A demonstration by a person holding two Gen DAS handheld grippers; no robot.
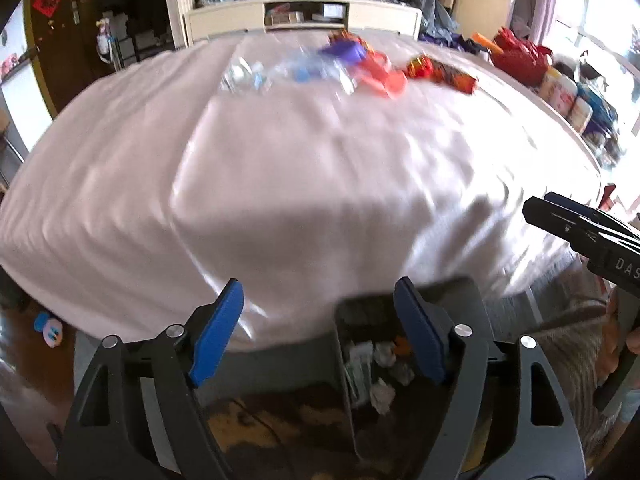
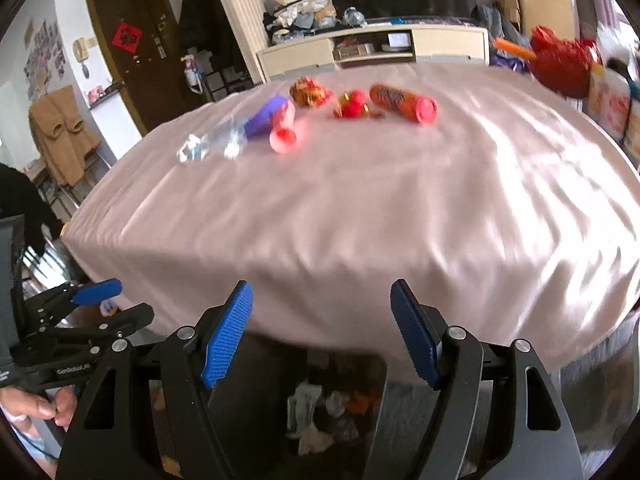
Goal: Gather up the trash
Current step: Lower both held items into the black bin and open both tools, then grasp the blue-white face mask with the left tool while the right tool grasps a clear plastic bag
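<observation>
Trash lies at the far side of a table under a pink cloth [image 2: 360, 208]: a crushed clear bottle [image 2: 208, 144], a purple and pink tube [image 2: 272, 122], a crumpled orange wrapper [image 2: 308, 91], a red ornament [image 2: 353, 105] and an orange snack tube [image 2: 402, 103]. The same pile shows blurred in the left wrist view [image 1: 352, 66]. A dark bin [image 2: 340, 404] with crumpled paper stands below the table's near edge; it also shows in the left wrist view [image 1: 384, 364]. My left gripper [image 1: 320, 332] and right gripper [image 2: 322, 332] are open and empty above the bin.
A cream cabinet [image 2: 372, 50] stands behind the table. A red bag [image 2: 560, 60] and containers [image 1: 564, 98] sit at the right. A brown door [image 2: 128, 52] is at the back left. A small toy [image 1: 50, 328] lies on the floor at the left.
</observation>
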